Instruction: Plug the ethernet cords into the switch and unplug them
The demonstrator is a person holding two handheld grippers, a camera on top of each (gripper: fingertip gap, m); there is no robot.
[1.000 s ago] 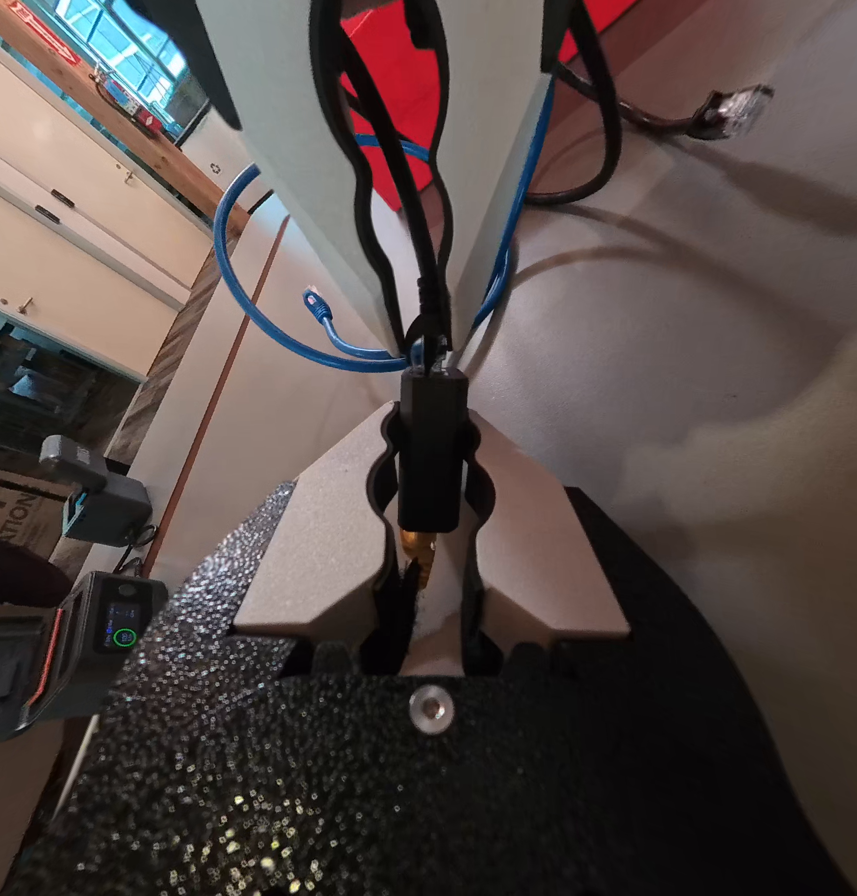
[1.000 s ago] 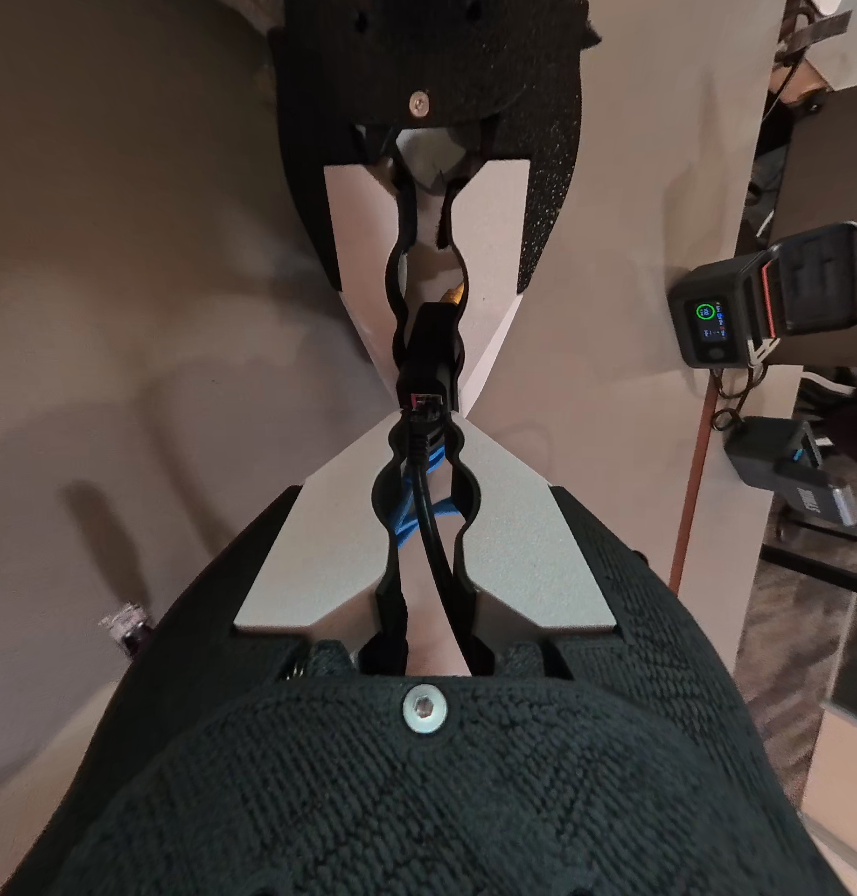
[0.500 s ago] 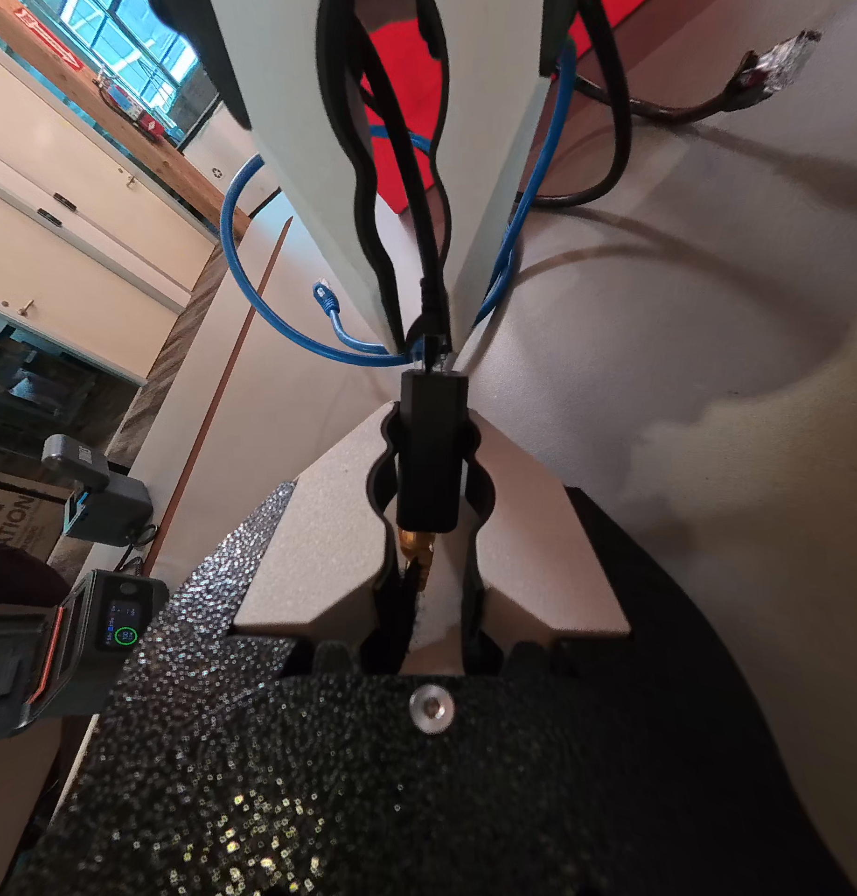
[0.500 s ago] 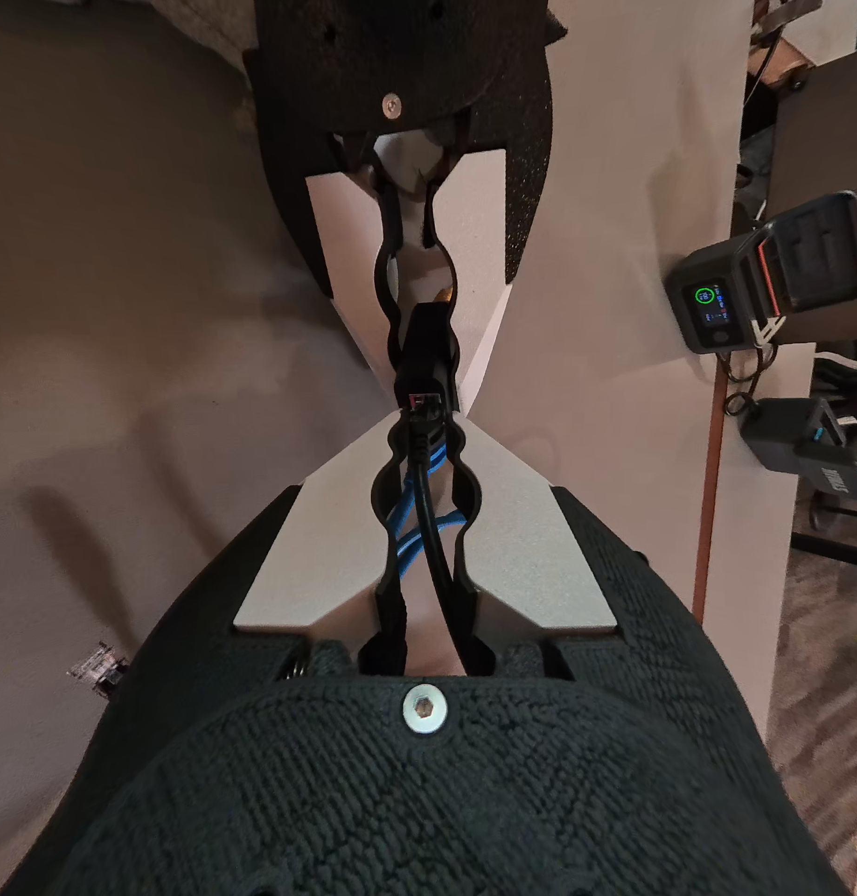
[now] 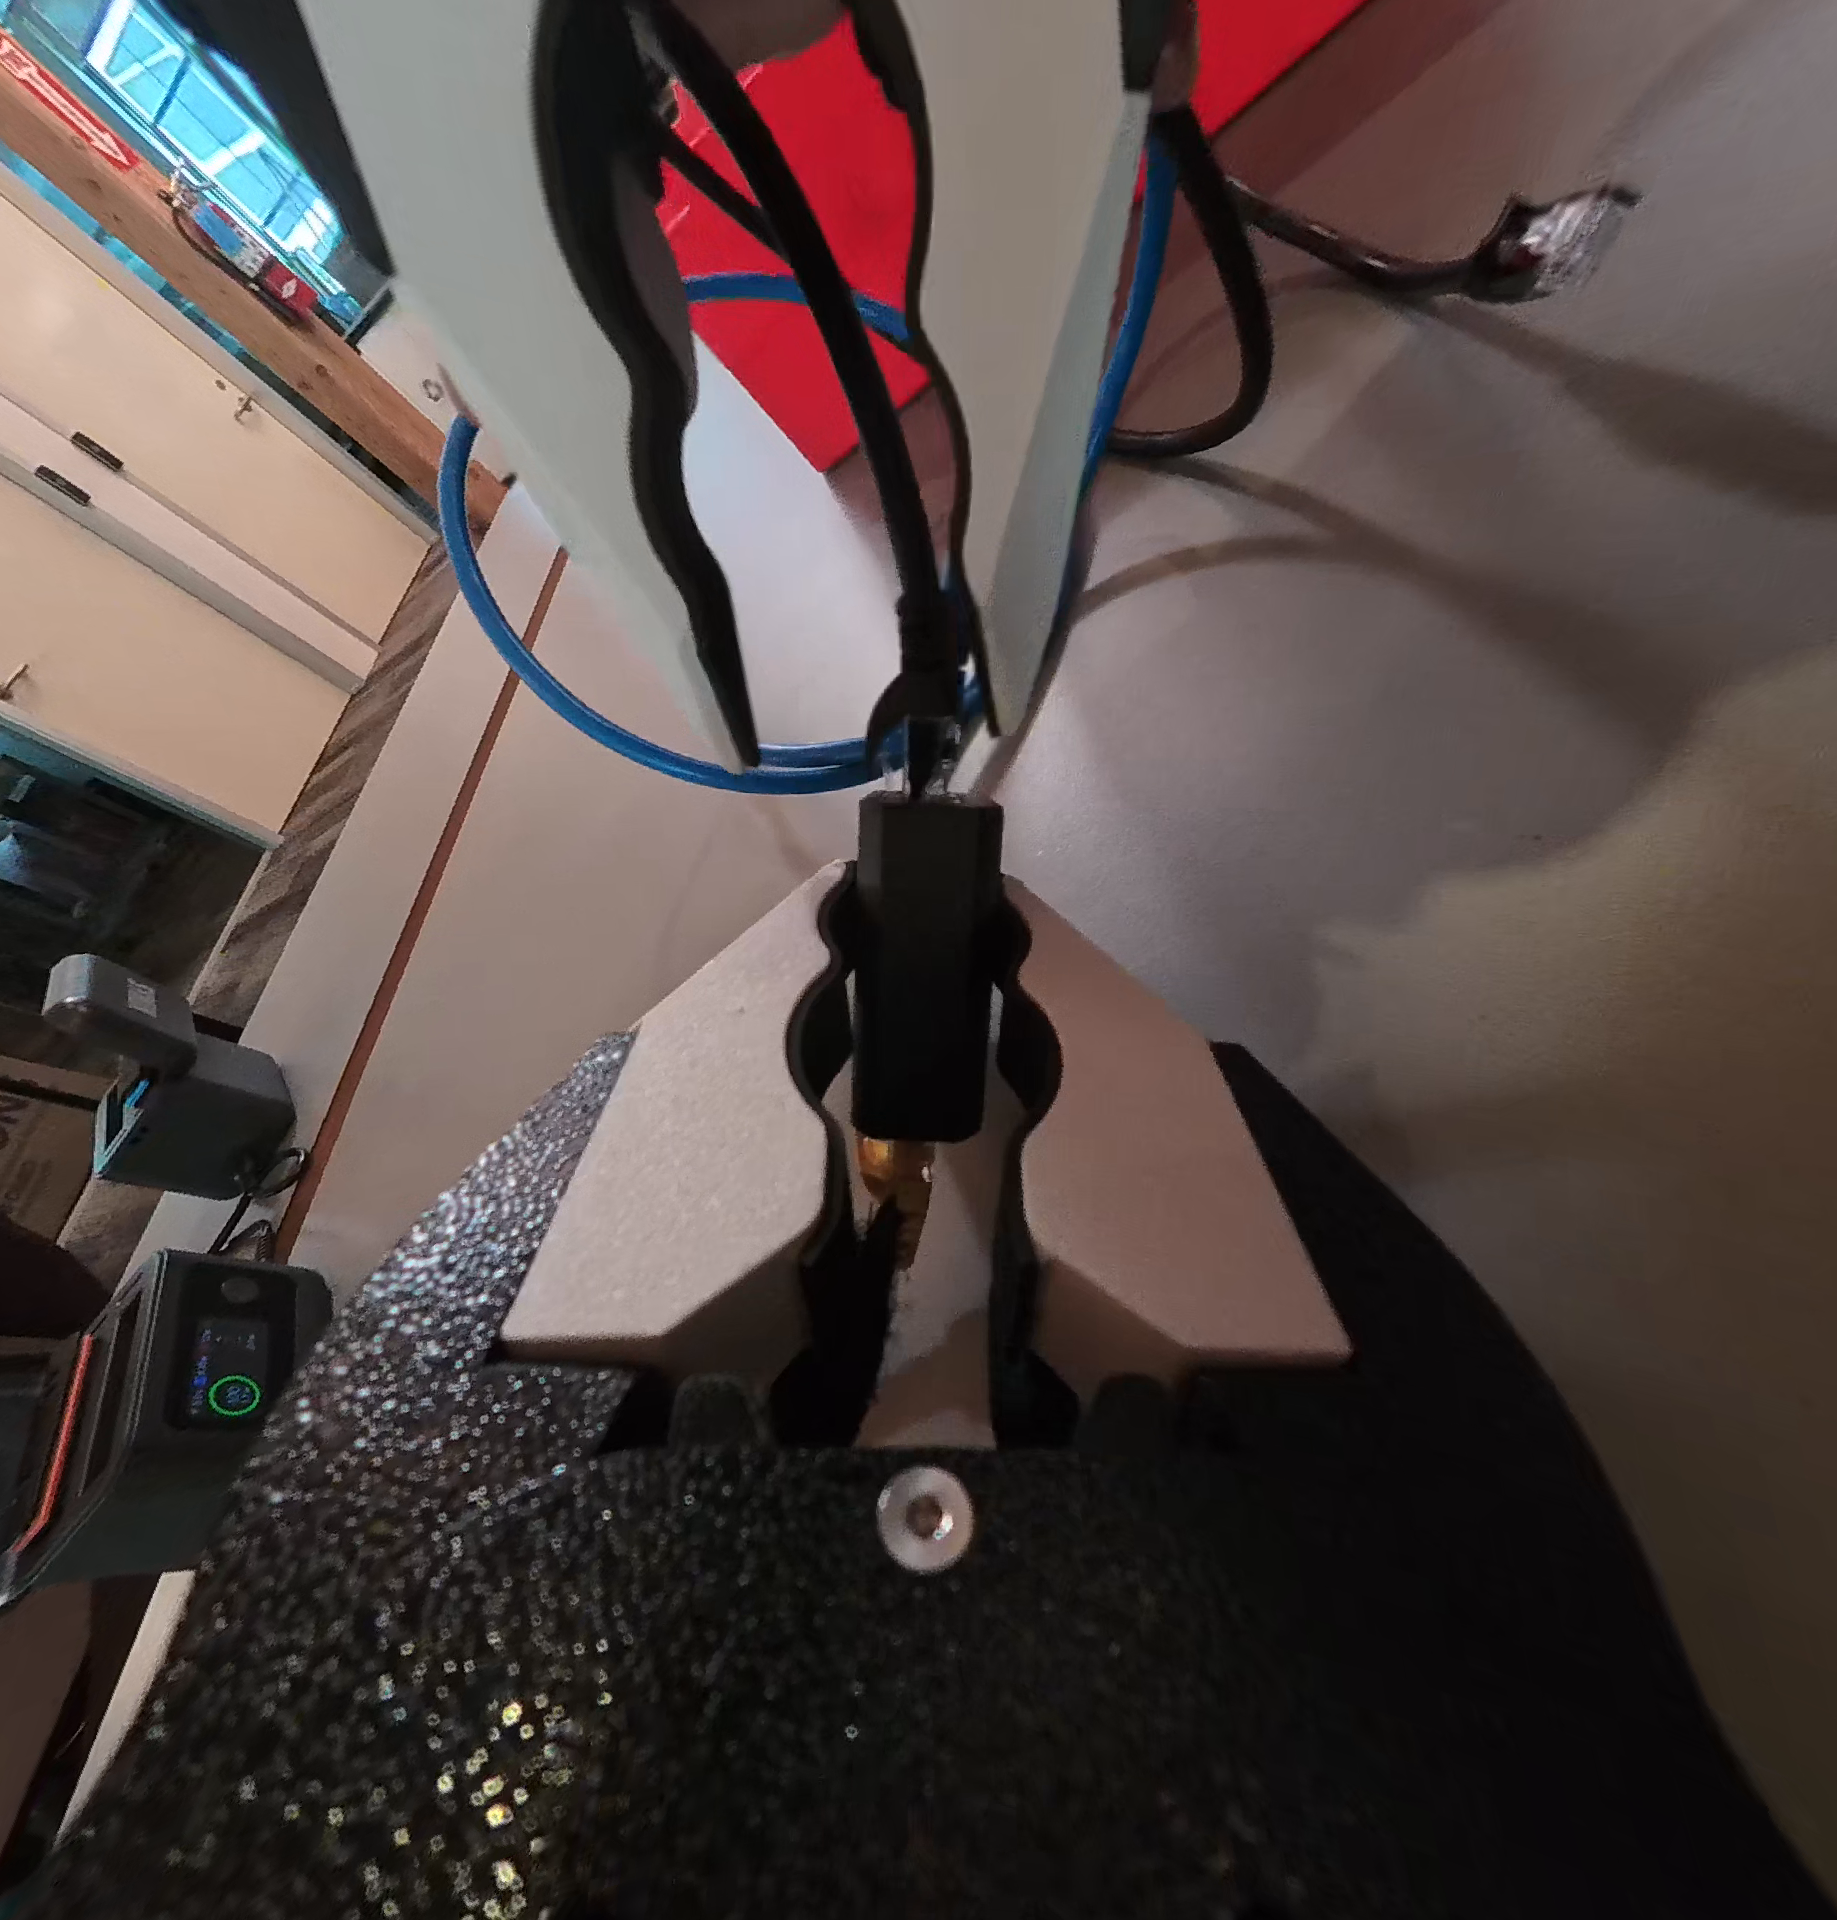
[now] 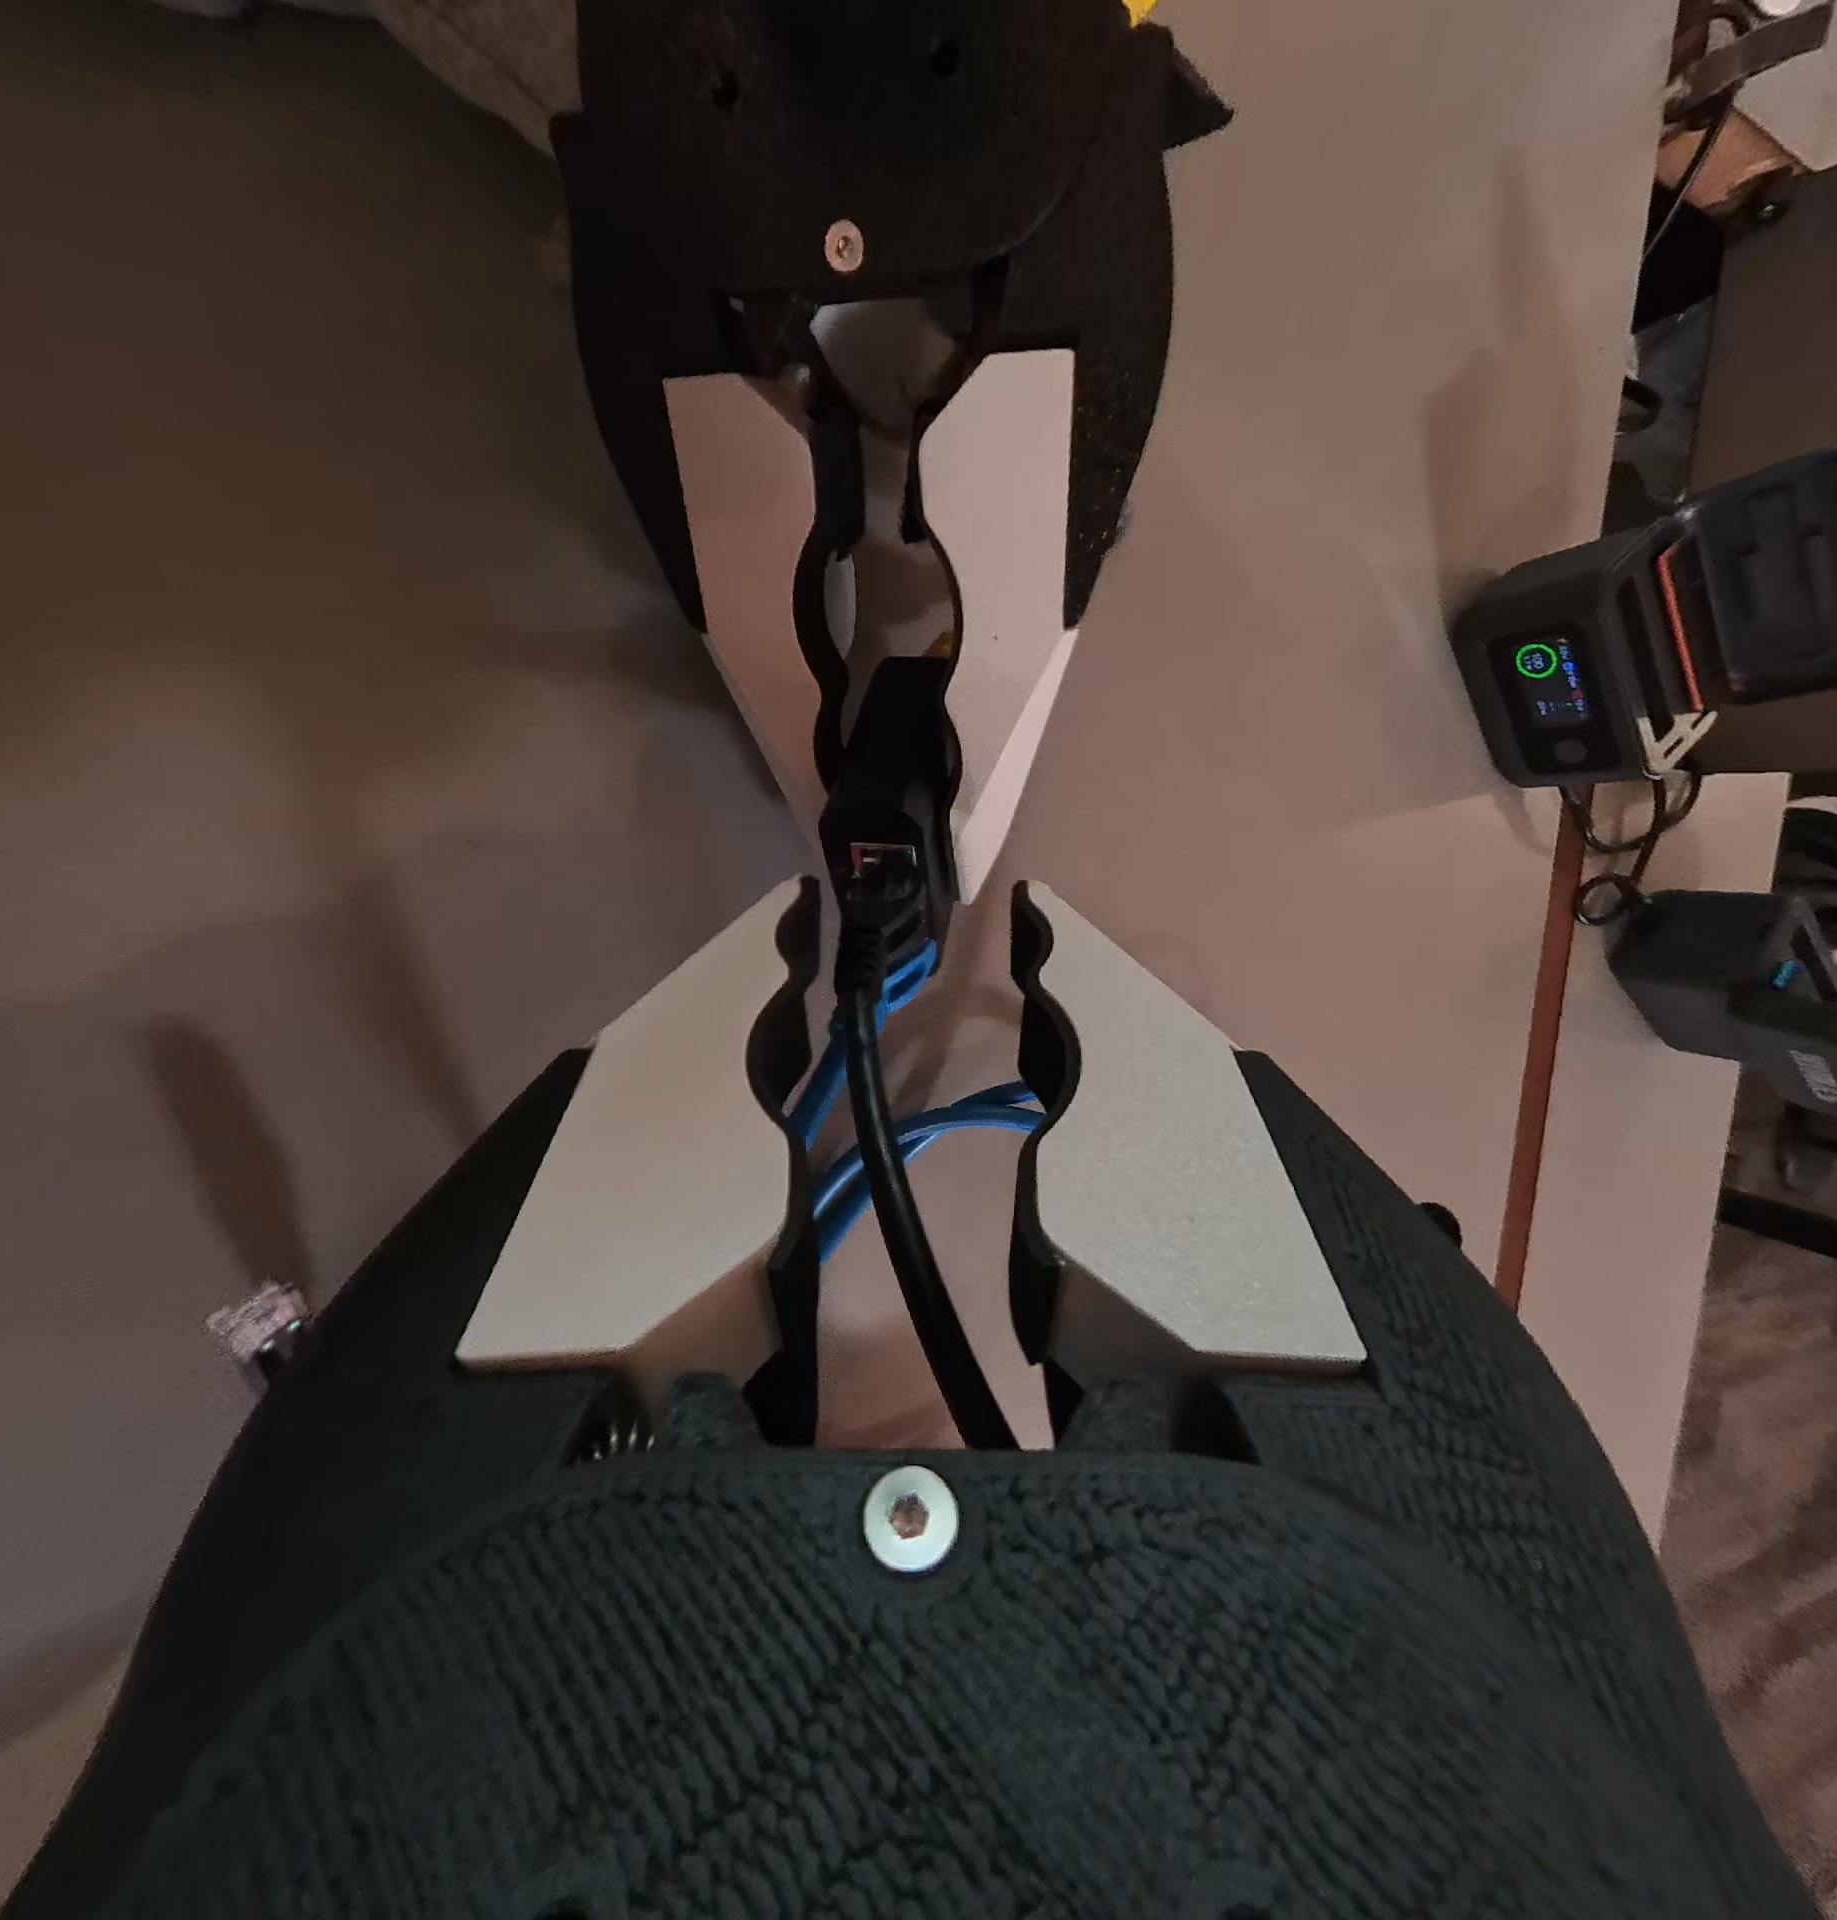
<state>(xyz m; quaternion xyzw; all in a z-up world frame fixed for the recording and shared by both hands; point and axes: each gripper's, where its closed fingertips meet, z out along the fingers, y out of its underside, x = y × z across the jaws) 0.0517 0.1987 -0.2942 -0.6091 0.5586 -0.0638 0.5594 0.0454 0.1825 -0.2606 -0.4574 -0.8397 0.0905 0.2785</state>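
Black switch [image 5: 924, 977] clamped lengthwise in left gripper [image 5: 924, 1039]; black cord [image 6: 883, 1101] plugged in, between right gripper [image 6: 914, 904]'s 2 spread fingers.

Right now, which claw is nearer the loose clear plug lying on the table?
Right. The loose clear plug lies just beside the right claw, which is open around the black cord. The left claw, clamping the switch, sits farther away.

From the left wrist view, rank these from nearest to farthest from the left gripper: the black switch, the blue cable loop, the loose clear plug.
1. black switch: clamped between the left gripper fingers.
2. blue cable loop: just ahead, to the left.
3. loose clear plug: far upper right on the table.
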